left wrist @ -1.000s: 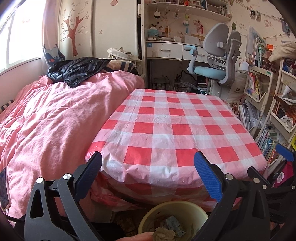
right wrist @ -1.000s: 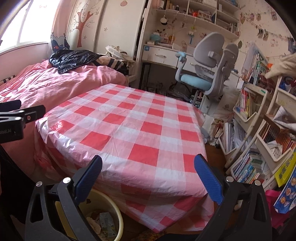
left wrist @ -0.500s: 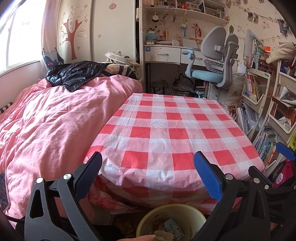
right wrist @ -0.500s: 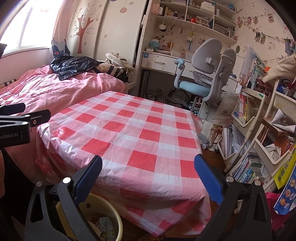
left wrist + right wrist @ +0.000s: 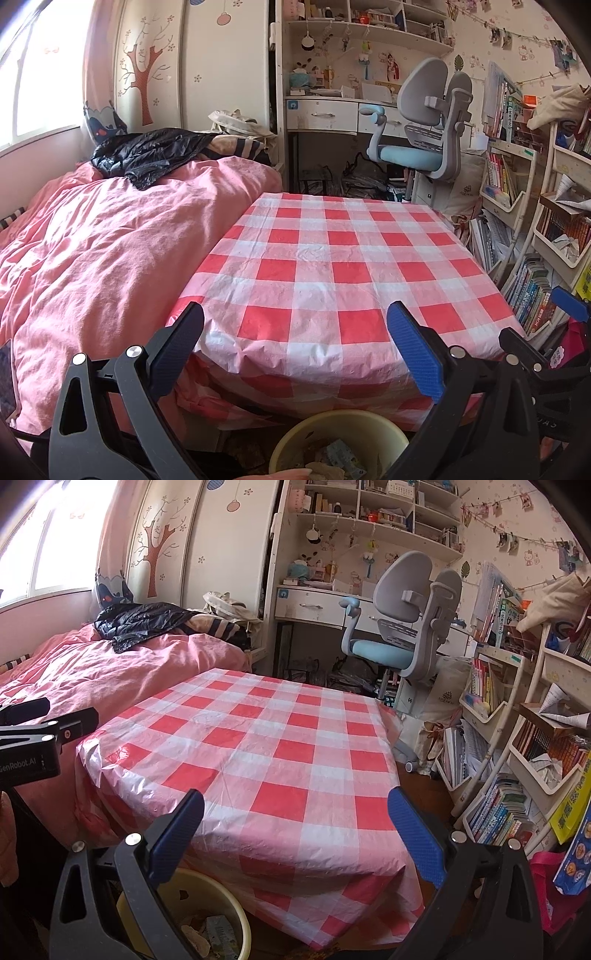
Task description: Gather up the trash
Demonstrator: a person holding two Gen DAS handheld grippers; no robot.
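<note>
Both hand-held grippers, left (image 5: 295, 347) and right (image 5: 295, 830), gape above a yellow bin (image 5: 343, 430) seemingly holding wrappers.

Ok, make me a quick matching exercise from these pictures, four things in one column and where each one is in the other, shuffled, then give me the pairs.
Things:
1. black jacket
2. bin
3. office chair
4. books

Places:
A. on the floor under the near edge of the table
B. on the shelves at the right
C. on the pink bed
D. in front of the desk at the far wall

Pairs: 1-C, 2-A, 3-D, 4-B
</note>
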